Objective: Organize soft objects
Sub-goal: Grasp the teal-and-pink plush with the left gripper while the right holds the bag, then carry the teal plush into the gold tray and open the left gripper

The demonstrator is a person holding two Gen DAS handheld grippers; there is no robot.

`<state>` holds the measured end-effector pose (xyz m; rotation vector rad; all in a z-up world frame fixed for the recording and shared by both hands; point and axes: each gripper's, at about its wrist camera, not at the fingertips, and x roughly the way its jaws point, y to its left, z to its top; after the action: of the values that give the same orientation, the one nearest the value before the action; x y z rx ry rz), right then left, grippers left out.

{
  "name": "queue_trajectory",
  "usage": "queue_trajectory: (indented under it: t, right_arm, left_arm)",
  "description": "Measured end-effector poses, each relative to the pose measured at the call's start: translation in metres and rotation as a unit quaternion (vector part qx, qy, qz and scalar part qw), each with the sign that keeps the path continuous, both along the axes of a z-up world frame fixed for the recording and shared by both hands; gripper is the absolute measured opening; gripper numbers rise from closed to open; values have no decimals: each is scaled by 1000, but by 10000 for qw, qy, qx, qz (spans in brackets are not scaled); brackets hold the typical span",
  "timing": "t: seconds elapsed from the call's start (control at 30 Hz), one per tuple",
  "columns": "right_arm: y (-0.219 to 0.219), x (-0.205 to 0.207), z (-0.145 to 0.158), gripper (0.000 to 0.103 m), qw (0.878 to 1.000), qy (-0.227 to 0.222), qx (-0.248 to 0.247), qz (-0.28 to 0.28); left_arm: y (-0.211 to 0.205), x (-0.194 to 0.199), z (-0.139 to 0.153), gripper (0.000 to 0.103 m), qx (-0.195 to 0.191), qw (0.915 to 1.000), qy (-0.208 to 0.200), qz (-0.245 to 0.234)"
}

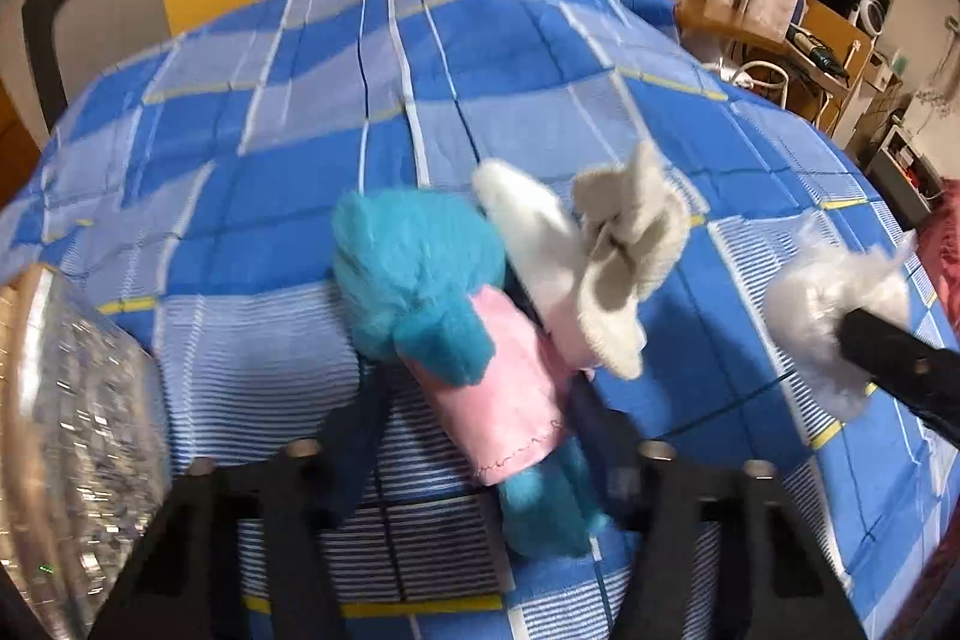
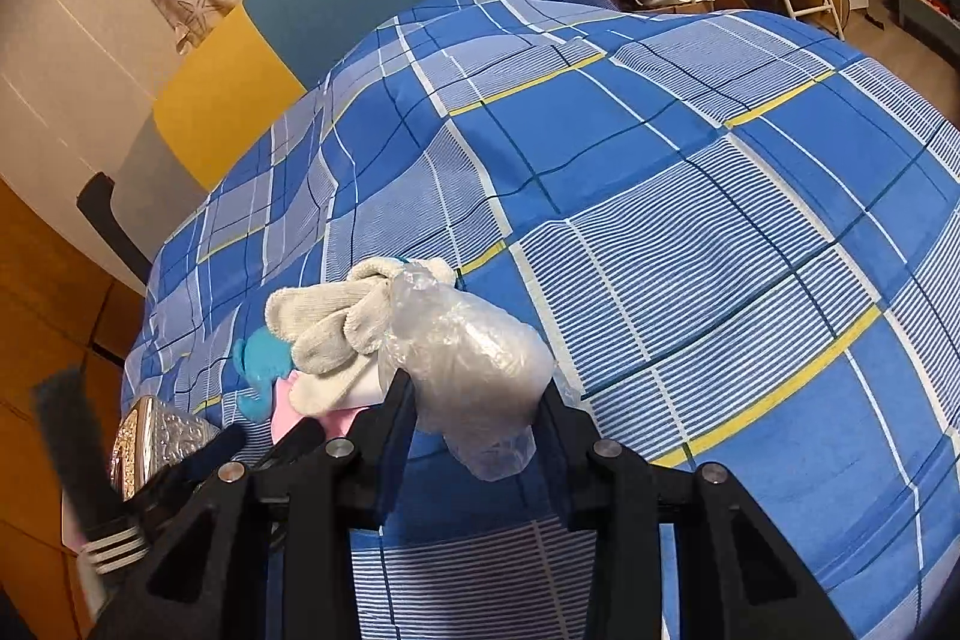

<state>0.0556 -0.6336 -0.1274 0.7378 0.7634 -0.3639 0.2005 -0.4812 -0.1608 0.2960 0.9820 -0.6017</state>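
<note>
Soft objects are partly gathered. Left wrist view: at centre frame your left gripper (image 1: 480,400) has its jaws around a fluffy turquoise plush toy in a pink dress (image 1: 444,316), though blur hides whether the pads press; a cream knitted glove (image 1: 624,250) lies on it, over the blue plaid bedcover (image 1: 240,172). Right wrist view: at lower centre your right gripper (image 2: 474,418) clenches a crinkled clear plastic bag of white stuffing (image 2: 474,358). A glittery container (image 2: 150,442) waits lower left; nothing looks stowed yet.
</note>
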Motion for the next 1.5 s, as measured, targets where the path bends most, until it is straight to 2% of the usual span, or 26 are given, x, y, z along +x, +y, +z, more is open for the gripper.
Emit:
queue_trajectory:
  t: [0.03, 0.13, 0.3, 0.37, 0.4, 0.43, 0.5, 0.57, 0.67, 0.77, 0.8, 0.9, 0.97, 1.17, 1.5]
  right_arm:
    - [0, 0, 0, 38, 10000, -1, 12, 2]
    - [-1, 0, 0, 38, 10000, -33, 59, -12]
    - [-3, -3, 2, 38, 9999, -86, 88, -75]
    - [-2, -4, 3, 38, 9999, -87, 76, -81]
    - [-2, -4, 3, 37, 9999, -88, 69, -83]
    - [-2, -5, 3, 37, 9999, -96, 67, -81]
    - [-1, -6, 4, 37, 9999, -98, 53, -91]
    - [-1, -7, 5, 37, 9999, -118, 54, -101]
    - [-4, -8, 4, 37, 9998, -104, 43, -147]
    - [-7, -7, 1, 37, 9998, -57, 85, -194]
    - [-7, -6, 1, 37, 9998, -47, 96, -194]
    - [-9, -6, 0, 38, 9997, -40, 122, -208]
    - [-9, -7, 0, 38, 9997, -41, 115, -224]
    - [-9, -8, -1, 37, 9996, -59, 112, -238]
    - [-7, -7, -1, 37, 9998, -54, -51, -182]
  left_arm:
    - [0, 0, -3, 33, -35, 10000, 61, -42]
    - [8, -17, -2, 28, -92, 9996, -28, -260]
    - [31, -59, 9, 28, -259, 9976, -79, -641]
    - [39, -71, 11, 37, -302, 9974, -10, -652]
    - [43, -75, 11, 47, -342, 9975, 33, -613]
    - [45, -76, 11, 64, -342, 9979, 21, -551]
    - [46, -75, 14, 84, -381, 9987, -35, -321]
    - [44, -70, 16, 85, -423, 9990, -61, -155]
    - [28, -54, 14, 85, -211, 9997, -110, 31]
    - [17, -39, 4, 83, -87, 9999, 34, 118]
    - [16, -37, 1, 78, -85, 9998, 99, 129]
    - [19, -39, 2, 51, 2, 9996, -121, 250]
    - [25, -40, 4, 47, -129, 9998, -118, 120]
    - [45, -56, 36, 46, -583, 9977, -340, -62]
    - [94, -76, 110, 46, -1400, 9887, -499, -199]
